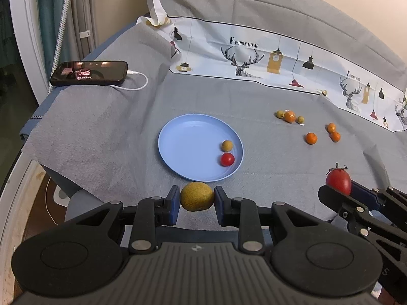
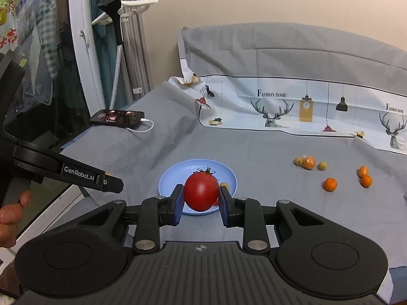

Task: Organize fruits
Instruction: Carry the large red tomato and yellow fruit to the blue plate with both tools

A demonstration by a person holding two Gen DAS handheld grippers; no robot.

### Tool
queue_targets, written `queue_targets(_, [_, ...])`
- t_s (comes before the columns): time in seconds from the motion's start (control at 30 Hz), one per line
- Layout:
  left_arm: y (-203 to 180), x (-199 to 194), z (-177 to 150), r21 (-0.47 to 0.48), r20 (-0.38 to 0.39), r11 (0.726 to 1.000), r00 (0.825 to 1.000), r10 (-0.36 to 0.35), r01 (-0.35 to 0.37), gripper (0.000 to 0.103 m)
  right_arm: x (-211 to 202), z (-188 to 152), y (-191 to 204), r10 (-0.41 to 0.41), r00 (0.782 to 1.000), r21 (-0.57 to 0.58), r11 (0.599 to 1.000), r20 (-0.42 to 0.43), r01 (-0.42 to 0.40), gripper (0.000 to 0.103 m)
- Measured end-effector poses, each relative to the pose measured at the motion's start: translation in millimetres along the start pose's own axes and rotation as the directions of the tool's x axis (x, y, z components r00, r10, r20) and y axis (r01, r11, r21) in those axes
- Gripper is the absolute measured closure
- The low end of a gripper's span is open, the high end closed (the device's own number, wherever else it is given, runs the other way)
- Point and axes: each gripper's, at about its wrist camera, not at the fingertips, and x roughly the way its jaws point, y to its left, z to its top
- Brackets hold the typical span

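My left gripper (image 1: 197,198) is shut on a yellow-green round fruit (image 1: 197,196), held just short of the near rim of the blue plate (image 1: 188,139). On the plate lie a small brown fruit (image 1: 227,145) and a small red tomato (image 1: 227,159). My right gripper (image 2: 201,198) is shut on a large red tomato (image 2: 201,192) with a green stem, in front of the blue plate (image 2: 178,172). That gripper (image 1: 340,190) and the tomato (image 1: 338,181) also show at the right of the left wrist view.
Several small oranges (image 1: 311,138) and olive-coloured fruits (image 1: 280,113) lie on the grey cloth to the right of the plate. A phone (image 1: 89,73) on a white cable rests at the far left. A printed white cloth (image 1: 279,61) lines the back.
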Motion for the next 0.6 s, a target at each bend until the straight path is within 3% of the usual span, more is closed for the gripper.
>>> queue_targets(0.6, [8.2,38.0,17.4,-0.025,-0.064,1.000,0.998,0.003,-0.005,0.072,38.1,-1.3,-6.0,0.002,0.995,-0.003,1.000,-0.098,-0.002,0.073])
